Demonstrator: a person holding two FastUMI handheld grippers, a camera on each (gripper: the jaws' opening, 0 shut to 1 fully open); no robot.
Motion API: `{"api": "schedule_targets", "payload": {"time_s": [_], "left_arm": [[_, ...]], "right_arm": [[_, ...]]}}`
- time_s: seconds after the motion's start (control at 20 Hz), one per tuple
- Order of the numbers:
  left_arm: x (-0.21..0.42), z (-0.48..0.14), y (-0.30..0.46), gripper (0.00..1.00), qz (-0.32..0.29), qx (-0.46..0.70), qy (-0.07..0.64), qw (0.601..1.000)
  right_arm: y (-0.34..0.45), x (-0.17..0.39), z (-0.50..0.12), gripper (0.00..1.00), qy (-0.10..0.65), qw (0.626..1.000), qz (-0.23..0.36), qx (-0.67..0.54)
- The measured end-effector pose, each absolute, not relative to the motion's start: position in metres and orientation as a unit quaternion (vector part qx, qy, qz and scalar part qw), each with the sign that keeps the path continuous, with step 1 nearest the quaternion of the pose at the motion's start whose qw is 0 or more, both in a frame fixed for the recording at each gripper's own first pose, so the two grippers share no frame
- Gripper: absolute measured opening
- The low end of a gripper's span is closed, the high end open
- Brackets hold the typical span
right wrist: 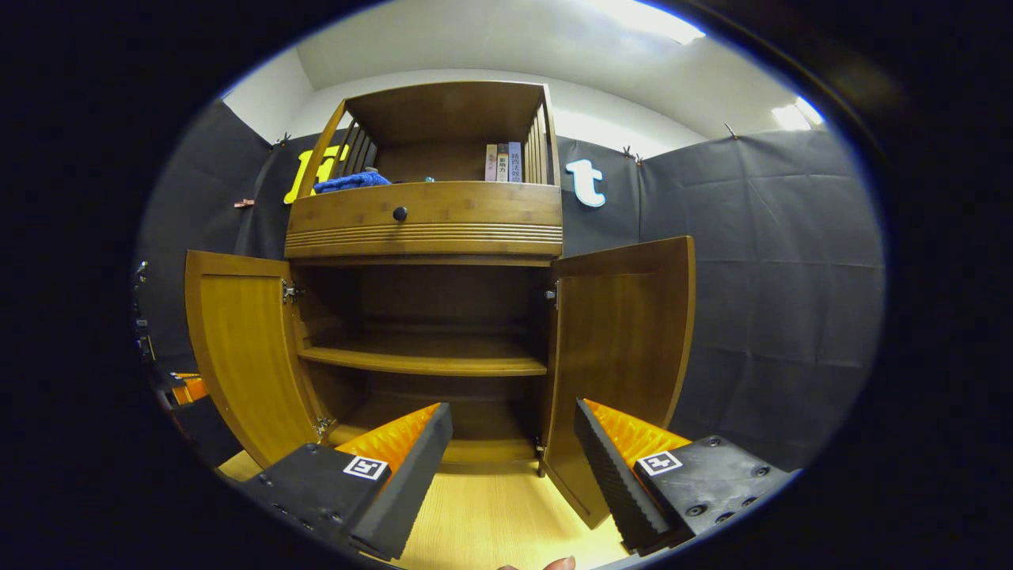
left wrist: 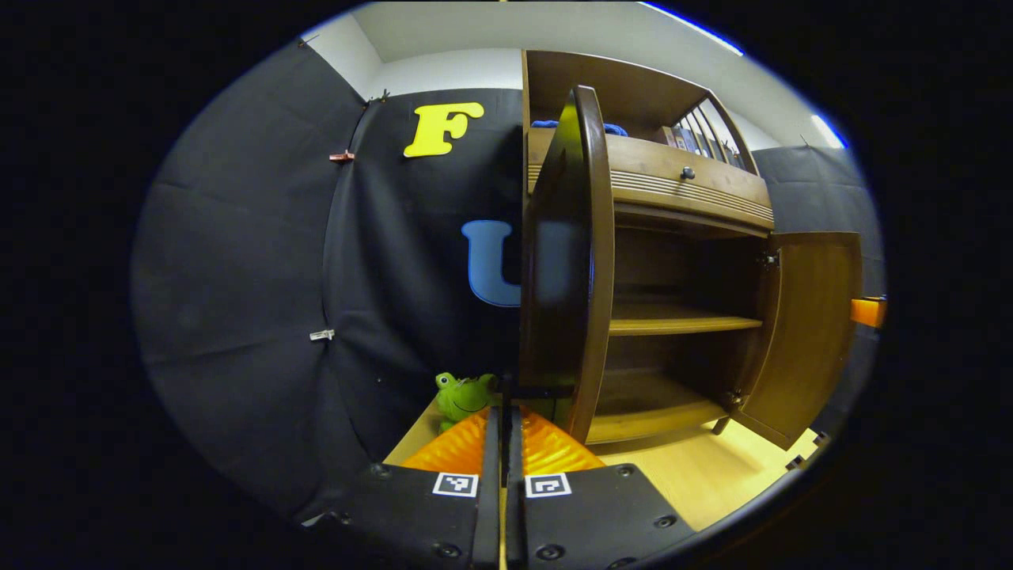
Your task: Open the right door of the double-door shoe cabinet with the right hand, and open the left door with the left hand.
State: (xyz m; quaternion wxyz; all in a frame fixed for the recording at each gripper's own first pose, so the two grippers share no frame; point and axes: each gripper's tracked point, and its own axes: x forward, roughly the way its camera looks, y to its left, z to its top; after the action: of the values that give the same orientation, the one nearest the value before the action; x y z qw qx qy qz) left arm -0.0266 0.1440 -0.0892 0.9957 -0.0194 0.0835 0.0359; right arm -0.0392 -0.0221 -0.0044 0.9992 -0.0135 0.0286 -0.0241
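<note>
The wooden shoe cabinet stands with both doors swung out. In the right gripper view the left door and the right door flank the bare inner shelf. My right gripper is open in front of the cabinet, close to the right door and holding nothing. In the left gripper view the left door appears edge-on, and the right door is farther off. My left gripper is shut, its tips at the left door's outer lower edge; I cannot tell whether anything is between them.
A green frog toy sits on the light wooden floor beside the cabinet's left side. Above the doors is a drawer with a dark knob. A blue cloth and some books lie on the top shelf.
</note>
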Motion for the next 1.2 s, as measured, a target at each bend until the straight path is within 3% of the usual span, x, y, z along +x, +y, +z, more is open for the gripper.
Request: {"api": "schedule_targets", "payload": {"time_s": [0.2,0.5,0.55,0.75,0.95,1.2], "left_arm": [[-0.042,-0.086,0.145,0.1,0.047,-0.027,0.078,0.995],[-0.066,-0.062,0.129,0.1,0.063,-0.033,0.053,0.996],[-0.069,-0.058,0.121,0.14,0.06,-0.03,0.048,0.997],[-0.067,-0.041,0.097,0.8,0.066,-0.023,0.028,0.997],[-0.056,-0.029,0.055,0.78,0.037,-0.015,0.017,0.999],[-0.036,-0.026,0.014,0.89,0.015,0.002,0.02,1.0]], "right_arm": [[-0.017,-0.04,-0.005,0.96,0.029,0.999,-0.022,-0.017],[-0.019,-0.034,-0.006,0.99,0.034,0.999,-0.013,-0.017],[-0.021,-0.034,-0.007,0.99,0.036,0.999,-0.012,-0.016],[-0.028,-0.029,-0.008,0.99,0.039,0.999,-0.009,-0.016],[-0.04,-0.026,-0.01,0.96,0.039,0.999,-0.007,-0.013],[-0.057,-0.023,-0.009,0.99,0.037,0.999,-0.009,-0.005]]}}
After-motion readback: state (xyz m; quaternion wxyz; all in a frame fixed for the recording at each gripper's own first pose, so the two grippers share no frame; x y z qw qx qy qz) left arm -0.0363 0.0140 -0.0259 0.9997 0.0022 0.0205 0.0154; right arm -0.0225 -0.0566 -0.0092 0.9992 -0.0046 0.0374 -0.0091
